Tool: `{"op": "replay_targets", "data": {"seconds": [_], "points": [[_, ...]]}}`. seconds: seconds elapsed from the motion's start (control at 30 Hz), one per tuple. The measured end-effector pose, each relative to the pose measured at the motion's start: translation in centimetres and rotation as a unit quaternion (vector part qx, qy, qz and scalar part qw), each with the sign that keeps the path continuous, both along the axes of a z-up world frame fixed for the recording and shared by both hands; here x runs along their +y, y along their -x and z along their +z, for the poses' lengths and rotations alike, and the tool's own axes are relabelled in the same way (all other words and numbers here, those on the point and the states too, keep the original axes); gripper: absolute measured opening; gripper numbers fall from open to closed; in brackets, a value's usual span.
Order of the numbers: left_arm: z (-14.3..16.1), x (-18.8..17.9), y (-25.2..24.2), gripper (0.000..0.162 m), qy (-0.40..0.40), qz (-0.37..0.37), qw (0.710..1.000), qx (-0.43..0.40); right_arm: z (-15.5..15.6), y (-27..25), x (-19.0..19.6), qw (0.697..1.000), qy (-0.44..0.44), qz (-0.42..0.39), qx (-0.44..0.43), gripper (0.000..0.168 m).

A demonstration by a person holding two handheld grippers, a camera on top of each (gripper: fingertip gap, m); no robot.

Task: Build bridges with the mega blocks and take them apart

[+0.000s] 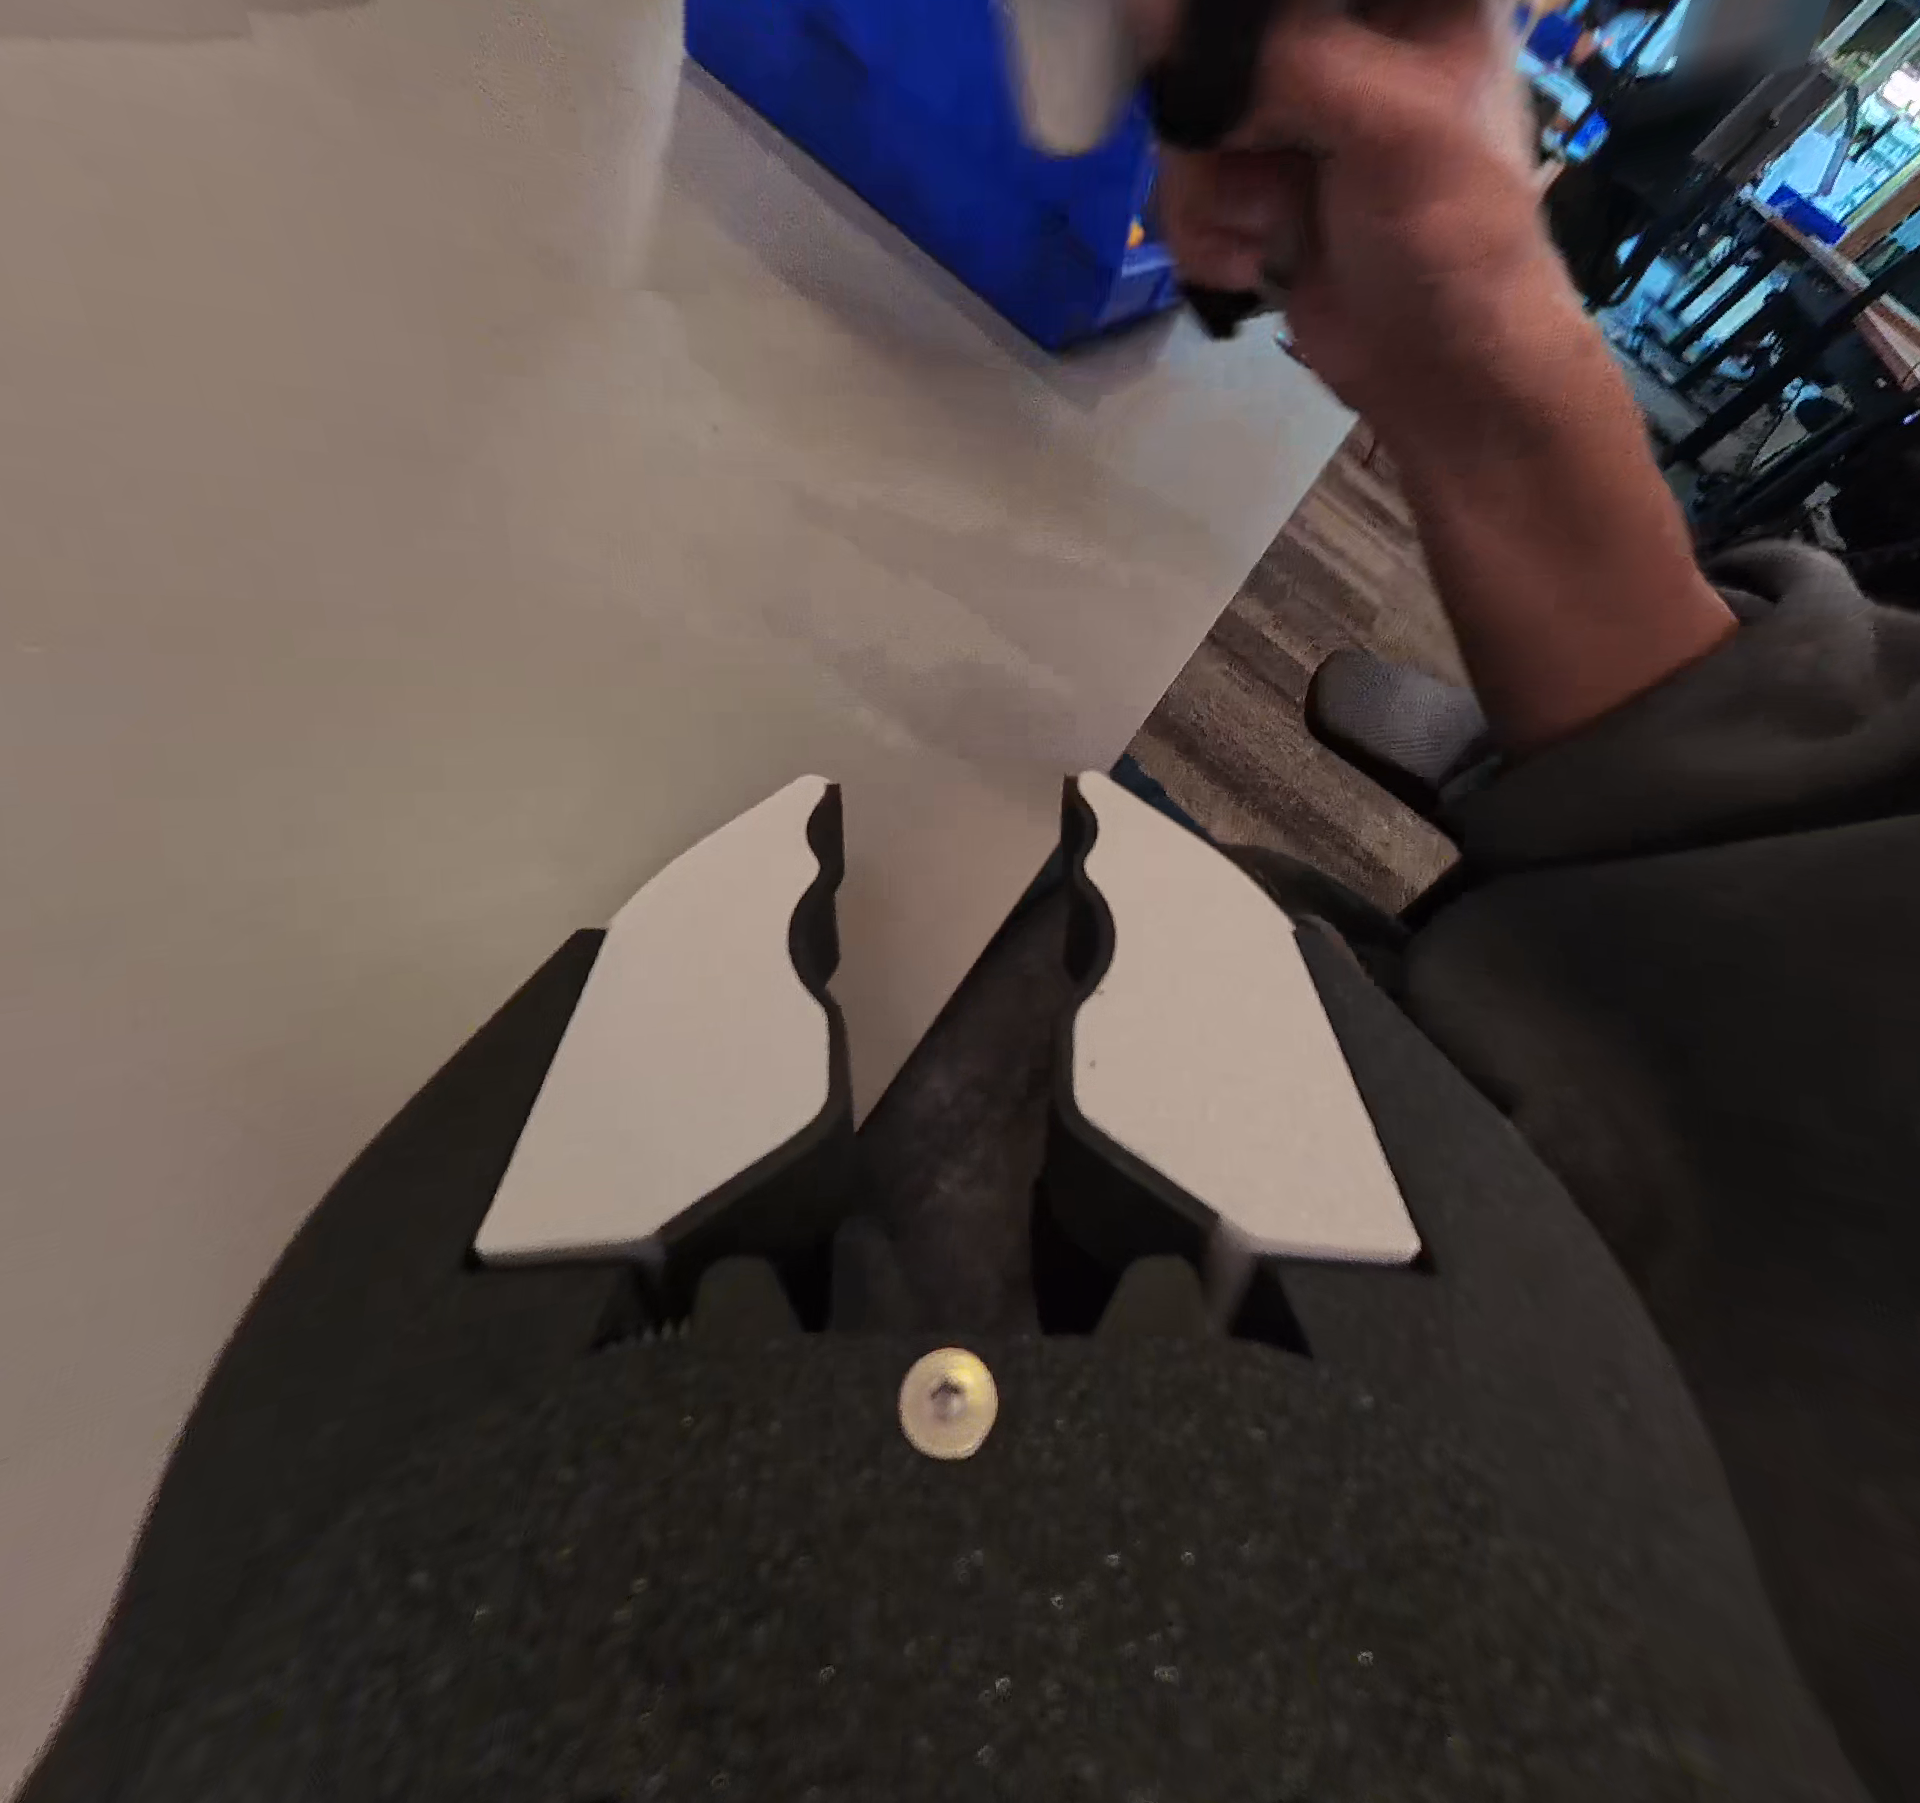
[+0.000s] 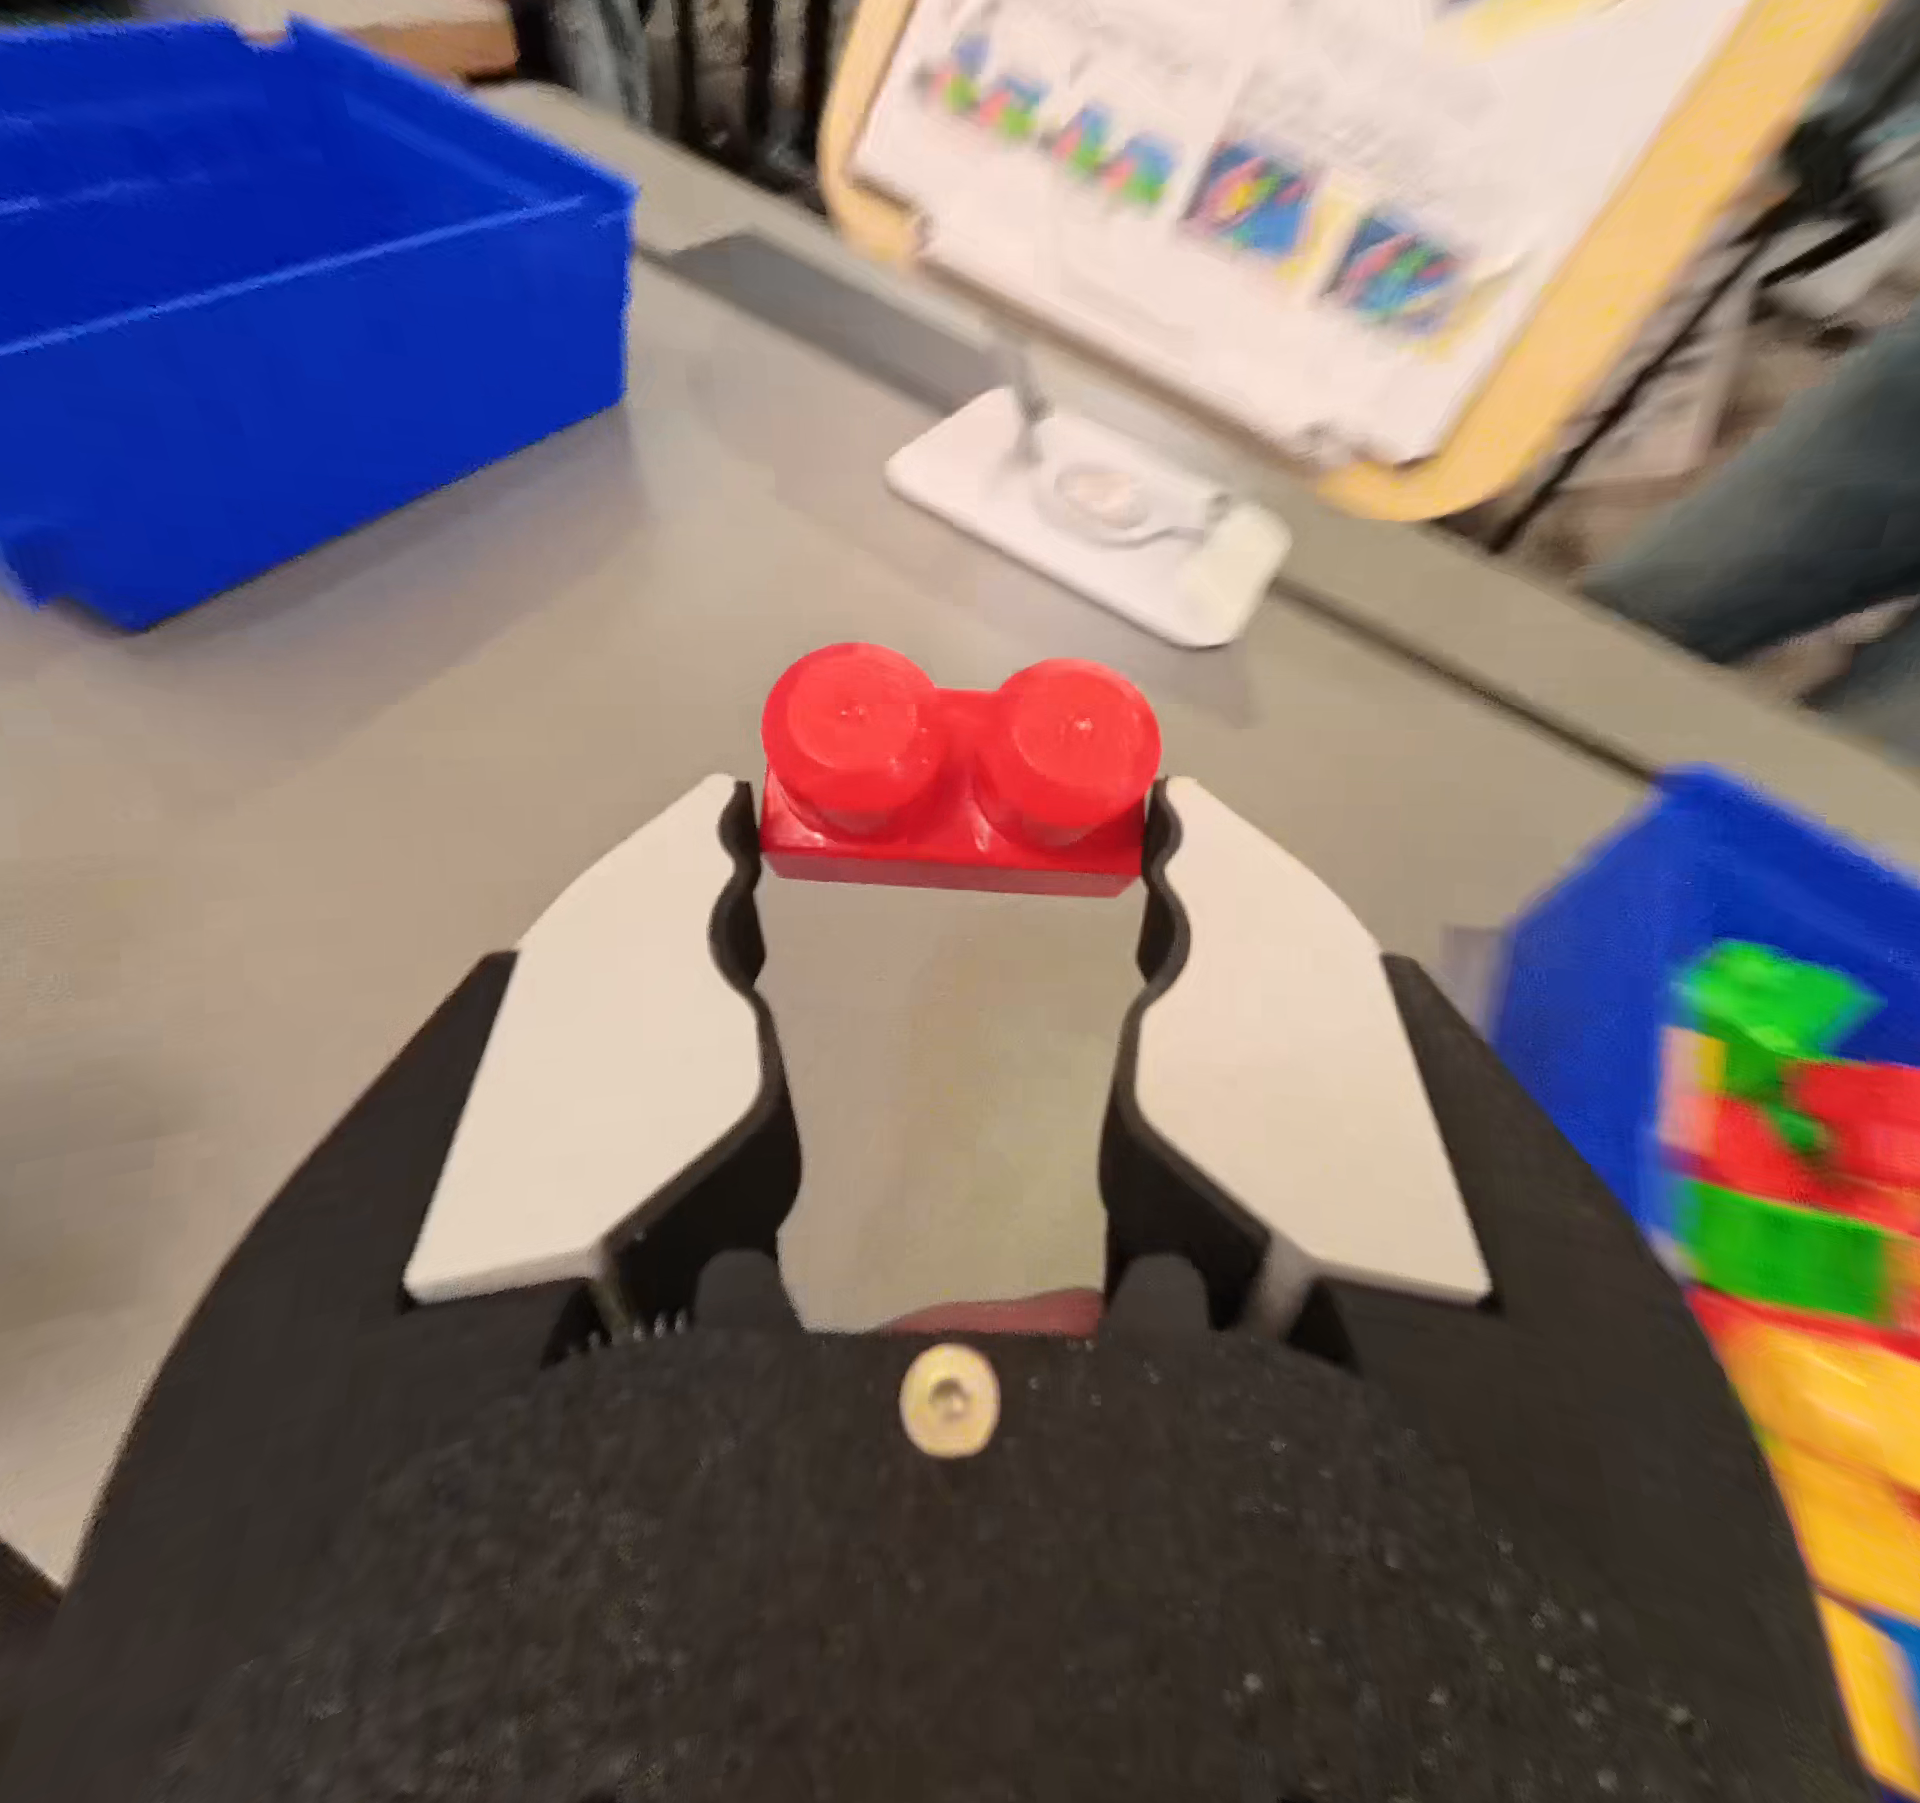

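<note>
Up close, the right gripper (image 2: 951, 823) was clamped on a red two-stud block (image 2: 951, 792), its fingertips pressing the two short ends so the studs stood upright and the block hung clear above the grey table (image 2: 364, 818). The block looked like light, hollow, rigid plastic with a smooth, slightly glossy skin; I judged it would not crush, but could twist or slide if pinched by a corner, so the flat end faces were the sensible place to hold it. The left gripper (image 1: 951, 797) held nothing, its jaws a little apart over the near table edge, with the person's dark clothing beneath it. Just off to the right sat a blue bin (image 2: 1704, 932) heaped with green, red and yellow blocks (image 2: 1808, 1182), blurred in the view. Farther off to the left stood an empty blue bin (image 2: 312, 382), and beyond the block a tilted picture sheet on a board (image 2: 1247, 143) rested on a white stand (image 2: 1091, 517). From the left wrist view, the person's hand (image 1: 1382, 195) gripped the other tool's handle.
</note>
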State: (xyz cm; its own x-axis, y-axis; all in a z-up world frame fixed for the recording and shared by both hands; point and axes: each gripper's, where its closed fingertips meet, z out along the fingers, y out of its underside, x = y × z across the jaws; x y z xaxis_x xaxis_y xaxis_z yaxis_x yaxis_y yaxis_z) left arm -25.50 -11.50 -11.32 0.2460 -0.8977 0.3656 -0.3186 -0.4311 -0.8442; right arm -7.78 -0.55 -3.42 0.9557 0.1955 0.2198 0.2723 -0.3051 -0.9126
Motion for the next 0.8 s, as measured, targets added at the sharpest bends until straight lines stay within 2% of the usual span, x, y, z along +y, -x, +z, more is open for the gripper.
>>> {"op": "replay_targets", "data": {"seconds": [0.07,0.13,0.23,0.33,0.4,0.53,0.6,0.7,0.8], "points": [[0.2,0.5,0.3,0.04,0.009,0.005,1.0,-0.008,2.3,-3.7,-3.5,0.999,-0.028,-0.027,-0.032,0.071],[0.2,1.0,0.6,0.04,0.016,0.008,1.0,-0.01,2.7,-7.6,-6.6,0.998,-0.017,-0.054,-0.039,0.071],[-0.1,1.9,1.0,0.04,0.014,0.02,1.0,-0.006,1.7,-14.5,-10.0,0.991,0.028,-0.114,-0.061,0.071],[-0.6,2.2,0.7,0.04,0.028,0.014,1.0,-0.003,0.3,-20.6,-10.8,0.979,0.111,-0.15,-0.076,0.071],[-0.9,2.2,0.4,0.04,0.035,0.01,0.999,-0.003,0.3,-24.2,-9.4,0.969,0.158,-0.155,-0.108,0.071],[-1.0,1.9,-0.4,0.04,0.03,-0.008,1.0,0.006,-1.9,-28.5,-3.6,0.936,0.306,-0.09,-0.147,0.071],[-1.0,1.9,-0.6,0.04,0.018,-0.013,1.0,0.014,-3.7,-30.2,-1.2,0.905,0.387,-0.069,-0.163,0.071],[-1.0,1.8,-0.5,0.039,0.006,-0.015,1.0,0.022,-5.9,-31.9,0.1,0.833,0.507,-0.053,-0.214,0.071],[-1.5,1.4,-0.2,0.039,0.011,-0.021,0.999,0.027,-7.4,-30.7,1.6,0.8,0.565,-0.023,-0.203,0.071]]}}
